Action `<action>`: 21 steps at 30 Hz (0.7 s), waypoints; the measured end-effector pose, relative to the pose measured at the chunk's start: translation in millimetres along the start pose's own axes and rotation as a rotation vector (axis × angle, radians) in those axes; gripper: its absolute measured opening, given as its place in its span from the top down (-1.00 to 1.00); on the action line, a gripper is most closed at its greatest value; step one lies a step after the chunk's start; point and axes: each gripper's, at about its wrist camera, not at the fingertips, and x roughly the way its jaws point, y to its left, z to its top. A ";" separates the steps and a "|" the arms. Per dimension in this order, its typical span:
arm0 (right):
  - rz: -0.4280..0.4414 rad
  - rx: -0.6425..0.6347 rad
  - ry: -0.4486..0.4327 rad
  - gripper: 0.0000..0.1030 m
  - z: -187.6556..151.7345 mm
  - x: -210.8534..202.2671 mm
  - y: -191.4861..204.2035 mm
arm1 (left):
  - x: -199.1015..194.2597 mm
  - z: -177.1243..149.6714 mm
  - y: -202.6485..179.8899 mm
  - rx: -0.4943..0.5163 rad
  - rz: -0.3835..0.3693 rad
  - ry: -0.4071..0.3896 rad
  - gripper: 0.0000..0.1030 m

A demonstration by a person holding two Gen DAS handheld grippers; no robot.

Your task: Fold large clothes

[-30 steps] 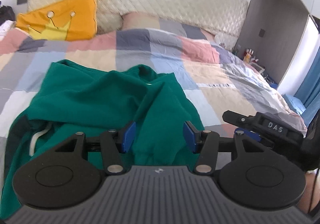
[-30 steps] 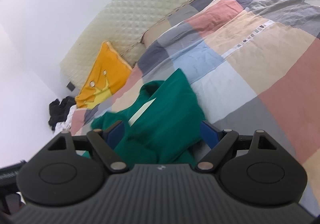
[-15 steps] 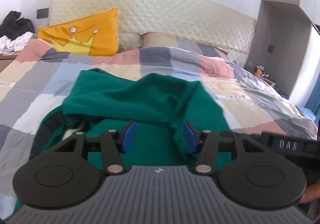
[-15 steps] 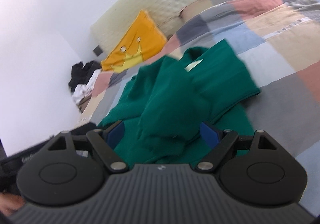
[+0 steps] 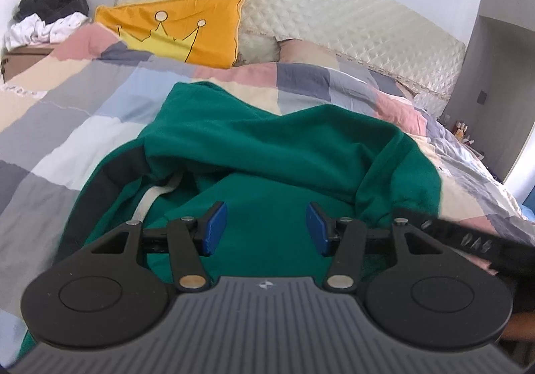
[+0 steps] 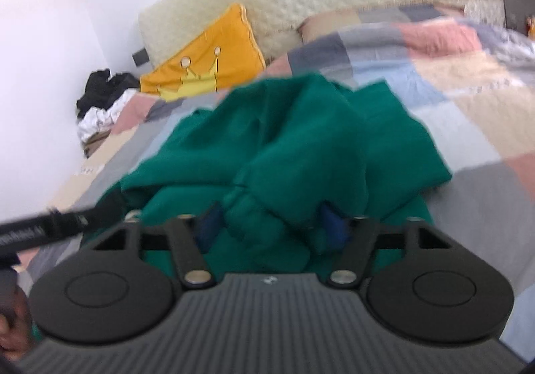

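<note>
A large green hoodie (image 5: 267, 153) lies crumpled on the patchwork bed, with a white drawstring (image 5: 147, 200) showing at its left. It also shows in the right wrist view (image 6: 301, 146), which is blurred. My left gripper (image 5: 264, 228) is open and empty, just above the green cloth. My right gripper (image 6: 271, 223) is open, low over the hoodie, with a bunched fold of cloth lying between its blue pads; the pads are partly hidden. The right gripper's body shows at the right edge of the left wrist view (image 5: 468, 240).
The checked duvet (image 5: 83, 126) covers the bed. An orange crown cushion (image 5: 180, 29) leans on the quilted headboard (image 5: 334, 16). A pile of black and white clothes (image 5: 46, 12) sits at the far left. A grey cabinet (image 5: 495, 73) stands at the right.
Both grippers have swung left and moved lower toward the hoodie. The right gripper's jaws have narrowed and a fold of green cloth now lies between its pads. The hoodie has bunched up more.
</note>
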 end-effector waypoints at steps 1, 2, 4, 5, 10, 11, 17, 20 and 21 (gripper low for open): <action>-0.004 -0.006 -0.019 0.23 3.3 -4.3 2.3 | 1.1 -0.3 1.0 -0.004 0.000 0.001 -0.13; 0.000 -0.002 -0.035 0.31 7.0 -8.2 2.1 | 1.3 -0.4 2.2 -0.011 -0.003 0.001 -0.13; 0.016 0.026 -0.053 0.37 14.6 -17.5 -1.6 | -0.1 -0.9 3.9 -0.026 -0.012 -0.003 -0.13; 0.029 0.043 -0.061 0.39 18.1 -23.2 -4.1 | -1.7 -1.1 3.1 -0.030 -0.013 -0.005 -0.13; 0.105 0.148 -0.117 0.44 39.5 -54.3 -19.6 | -12.0 0.1 2.0 -0.071 -0.020 -0.025 -0.13; 0.128 0.178 -0.136 0.45 44.2 -61.5 -24.6 | -14.0 0.5 2.9 -0.086 -0.025 -0.030 -0.13; 0.239 0.402 -0.220 0.49 67.0 -91.2 -67.0 | -26.5 2.9 4.8 -0.133 -0.035 -0.050 -0.13; 0.198 0.492 -0.218 0.49 66.1 -90.5 -91.3 | -31.3 4.2 3.5 -0.140 -0.039 -0.057 -0.13; 0.185 0.527 -0.199 0.49 63.7 -85.8 -100.2 | -32.7 4.1 3.0 -0.138 -0.039 -0.058 -0.13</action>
